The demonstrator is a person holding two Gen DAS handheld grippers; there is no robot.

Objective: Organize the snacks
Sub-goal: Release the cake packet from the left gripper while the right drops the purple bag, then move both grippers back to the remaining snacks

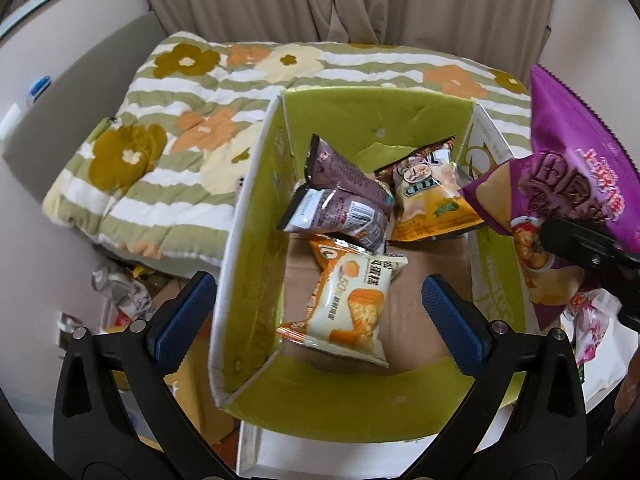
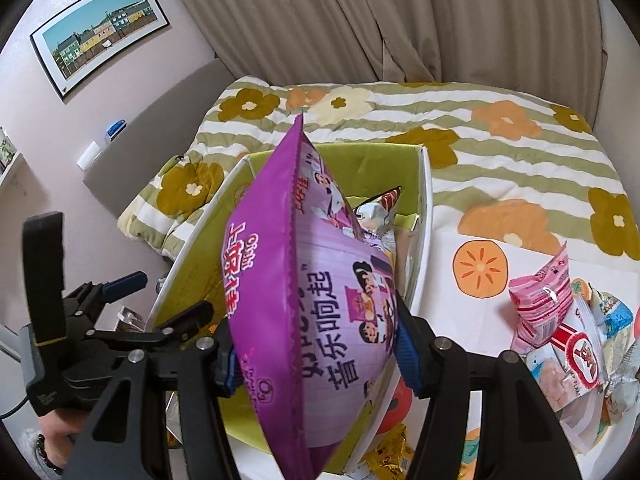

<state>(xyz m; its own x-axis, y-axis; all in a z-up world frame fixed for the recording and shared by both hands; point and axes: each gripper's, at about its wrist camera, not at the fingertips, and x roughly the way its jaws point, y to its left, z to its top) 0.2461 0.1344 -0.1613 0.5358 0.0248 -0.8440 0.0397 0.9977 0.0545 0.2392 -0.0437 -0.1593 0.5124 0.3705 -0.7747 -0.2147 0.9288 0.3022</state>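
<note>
A green-lined cardboard box (image 1: 256,248) stands open in front of me. It holds several snack packs: an orange-and-white cake pack (image 1: 348,300), two brown packs (image 1: 340,204) and a yellow pack (image 1: 432,200). My left gripper (image 1: 320,312) is open and empty, its jaws astride the box's left wall above the cake pack. My right gripper (image 2: 316,356) is shut on a large purple chip bag (image 2: 304,312), held upright over the box's right side (image 2: 424,216). The bag also shows in the left wrist view (image 1: 576,184).
The box rests by a floral green-striped quilt (image 1: 168,148). To the right on a white persimmon-print cloth (image 2: 476,268) lies a pile of loose snacks, a pink pack (image 2: 540,300) on top. Curtains hang behind. Clutter sits on the floor to the left (image 1: 120,296).
</note>
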